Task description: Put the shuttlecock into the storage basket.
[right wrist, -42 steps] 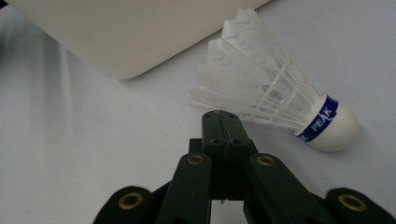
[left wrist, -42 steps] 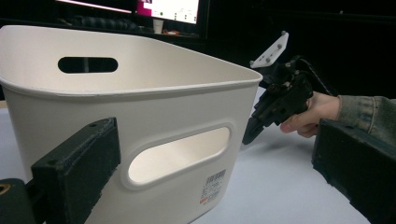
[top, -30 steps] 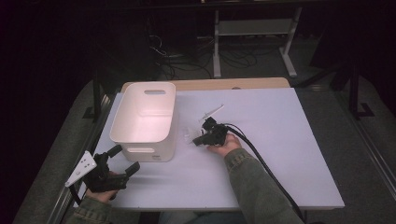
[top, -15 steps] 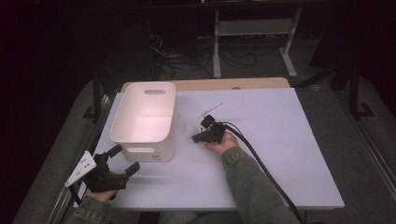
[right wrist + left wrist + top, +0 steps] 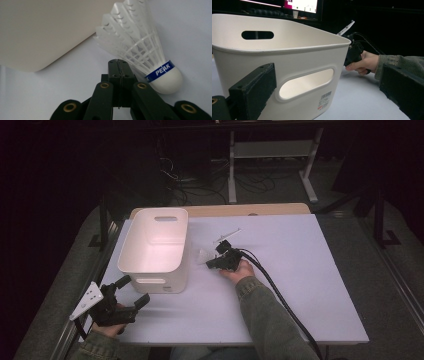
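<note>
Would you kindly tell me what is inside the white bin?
The white bin looks empty: bare floor and far walls show in the high view. The strip just inside its near wall is hidden.

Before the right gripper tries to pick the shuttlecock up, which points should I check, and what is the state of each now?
1. Right gripper jaws open to take the shuttlecock: not ok, they are shut with nothing between them.
2. Shuttlecock within reach: ok, it lies on the table just beside the jaw tips.
3. White bin upright, opening up: ok.
4. Left gripper away from the shuttlecock: ok, open, near the bin's front wall.
5. Shuttlecock feathers undamaged: cannot tell.
</note>
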The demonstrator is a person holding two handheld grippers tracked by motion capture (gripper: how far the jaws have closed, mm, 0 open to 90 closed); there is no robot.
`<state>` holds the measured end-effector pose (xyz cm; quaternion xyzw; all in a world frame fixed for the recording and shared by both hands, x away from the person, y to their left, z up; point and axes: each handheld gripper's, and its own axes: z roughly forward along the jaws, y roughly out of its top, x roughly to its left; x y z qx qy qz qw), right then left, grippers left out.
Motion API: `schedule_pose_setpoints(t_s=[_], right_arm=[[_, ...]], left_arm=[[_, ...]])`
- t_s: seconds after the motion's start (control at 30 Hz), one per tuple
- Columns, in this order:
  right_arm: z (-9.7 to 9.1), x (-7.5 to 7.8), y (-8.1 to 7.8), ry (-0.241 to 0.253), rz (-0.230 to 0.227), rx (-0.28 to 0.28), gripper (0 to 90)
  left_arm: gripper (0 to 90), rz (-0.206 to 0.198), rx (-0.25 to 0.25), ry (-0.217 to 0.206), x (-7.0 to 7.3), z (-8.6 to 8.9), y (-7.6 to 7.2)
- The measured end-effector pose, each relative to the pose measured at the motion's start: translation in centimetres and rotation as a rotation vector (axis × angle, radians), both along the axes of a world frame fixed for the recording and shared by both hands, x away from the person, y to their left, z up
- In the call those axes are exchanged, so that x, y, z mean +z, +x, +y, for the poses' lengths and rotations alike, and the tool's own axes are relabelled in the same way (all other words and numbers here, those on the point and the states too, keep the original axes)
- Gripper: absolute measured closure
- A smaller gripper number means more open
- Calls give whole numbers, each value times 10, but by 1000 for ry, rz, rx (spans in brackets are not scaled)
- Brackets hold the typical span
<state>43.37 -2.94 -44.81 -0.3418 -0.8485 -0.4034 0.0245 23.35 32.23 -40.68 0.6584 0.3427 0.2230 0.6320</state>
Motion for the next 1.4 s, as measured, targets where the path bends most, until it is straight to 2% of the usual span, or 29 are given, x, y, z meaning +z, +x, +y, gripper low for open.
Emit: schedule_pose_setpoints(t_s=[0.2,0.3,0.53,0.8,0.83,0.93,0.97,1.1,1.13,1.17,1.2,1.23,1.27,1.3,1.33,1.4], right_arm=[[-1,2,1,27,8,-7,886],[-1,2,1,18,0,-3,886],[-3,8,0,36,-2,-3,885],[-11,22,-3,46,-22,8,787],[-14,27,-2,58,-27,1,747],[-18,31,-2,64,-35,1,710],[-21,35,-1,54,-41,-6,617],[-26,39,1,49,-55,-3,541],[-27,41,0,60,-35,-11,500],[-29,42,1,44,-38,-11,446],[-29,42,1,44,-38,-11,446],[-30,43,3,32,-42,-9,387],[-30,43,3,32,-42,-9,387],[-32,45,4,24,-54,-19,312],[-32,45,4,24,-54,-19,312],[-33,45,5,19,-64,-18,203]], left_arm=[[8,1,-1,-1,0,0,0],[8,1,0,-1,0,0,0],[8,0,0,1,0,0,0],[8,-1,1,1,0,0,0],[8,0,1,0,0,0,0],[8,1,2,2,0,0,0],[8,0,2,3,0,0,0],[8,1,3,3,0,0,0],[8,3,3,3,0,0,0],[8,3,3,3,0,-1,0],[8,0,2,4,0,0,0],[8,1,3,2,0,0,0],[8,1,3,2,0,0,0],[8,0,3,2,0,0,0],[8,0,3,2,0,0,0],[8,1,2,2,0,0,0]])
